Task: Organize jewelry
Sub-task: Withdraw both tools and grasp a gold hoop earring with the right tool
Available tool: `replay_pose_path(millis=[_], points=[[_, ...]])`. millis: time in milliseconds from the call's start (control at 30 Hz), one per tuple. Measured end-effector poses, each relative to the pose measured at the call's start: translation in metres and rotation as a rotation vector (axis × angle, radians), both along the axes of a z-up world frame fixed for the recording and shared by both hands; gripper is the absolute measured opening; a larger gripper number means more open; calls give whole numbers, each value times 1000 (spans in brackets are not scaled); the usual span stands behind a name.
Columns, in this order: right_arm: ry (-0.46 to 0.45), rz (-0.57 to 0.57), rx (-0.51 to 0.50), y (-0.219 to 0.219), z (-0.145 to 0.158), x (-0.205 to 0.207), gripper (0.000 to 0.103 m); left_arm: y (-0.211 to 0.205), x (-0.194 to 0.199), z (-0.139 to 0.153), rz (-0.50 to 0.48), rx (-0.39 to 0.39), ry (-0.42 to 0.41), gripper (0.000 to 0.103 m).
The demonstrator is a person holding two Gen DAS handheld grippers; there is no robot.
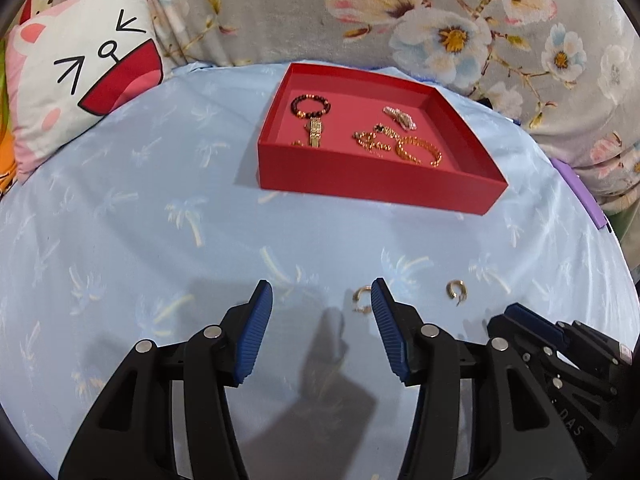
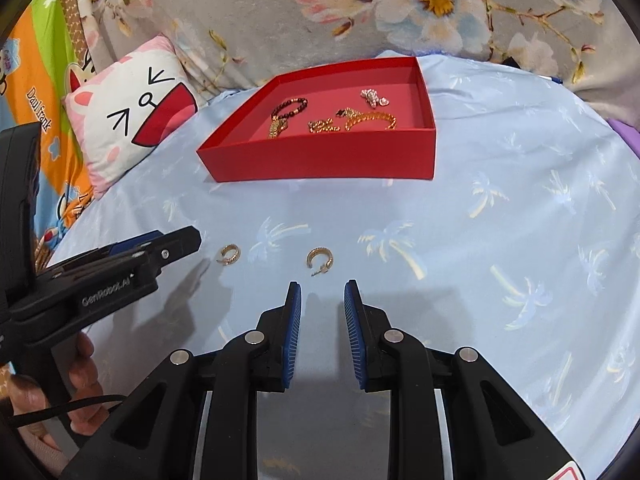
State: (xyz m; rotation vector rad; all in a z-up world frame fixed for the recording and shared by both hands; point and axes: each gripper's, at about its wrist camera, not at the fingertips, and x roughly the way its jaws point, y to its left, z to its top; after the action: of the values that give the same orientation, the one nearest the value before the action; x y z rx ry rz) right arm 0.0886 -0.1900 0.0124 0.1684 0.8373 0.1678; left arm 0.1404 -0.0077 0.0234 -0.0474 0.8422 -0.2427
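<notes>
You are working in a home bedroom, on a bed. A pale blue sheet [image 1: 160,208] printed with palm trees covers it, a cartoon cat cushion [image 1: 84,80] leans at its far edge, and a grey floral blanket [image 1: 440,20] lies bunched behind. A bright cartoon-print fabric [image 2: 48,112] shows at the side.

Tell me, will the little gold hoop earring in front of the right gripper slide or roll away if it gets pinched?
The hoop earring lies flat on the soft blue cloth, so it probably won't roll. It looks like thin, stiff metal and is likely very light. Being so small and smooth, it could slip or flip out from between the right gripper pads, which stand open just short of it.
</notes>
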Motion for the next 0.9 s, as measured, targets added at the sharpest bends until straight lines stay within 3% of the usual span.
replay_pose_path(millis=[133,233,533,633,700,900], points=[[12,-5,-4,4,-3,9,26,3,-4,-3,5,0,7,50],[19,-11,-5,7,-5,18,31,5,-5,-4,13,5,6,58],[50,-18,-35,16,-11,37,32,7,-3,-8,16,5,12,58],[51,-25,-62,18,-12,40,27,8,-1,-9,17,5,18,58],[50,-35,-79,18,-12,40,16,7,-1,-9,15,7,19,58],[44,-56,-73,10,-11,30,15,-2,-3,-9,-14,16,15,59]])
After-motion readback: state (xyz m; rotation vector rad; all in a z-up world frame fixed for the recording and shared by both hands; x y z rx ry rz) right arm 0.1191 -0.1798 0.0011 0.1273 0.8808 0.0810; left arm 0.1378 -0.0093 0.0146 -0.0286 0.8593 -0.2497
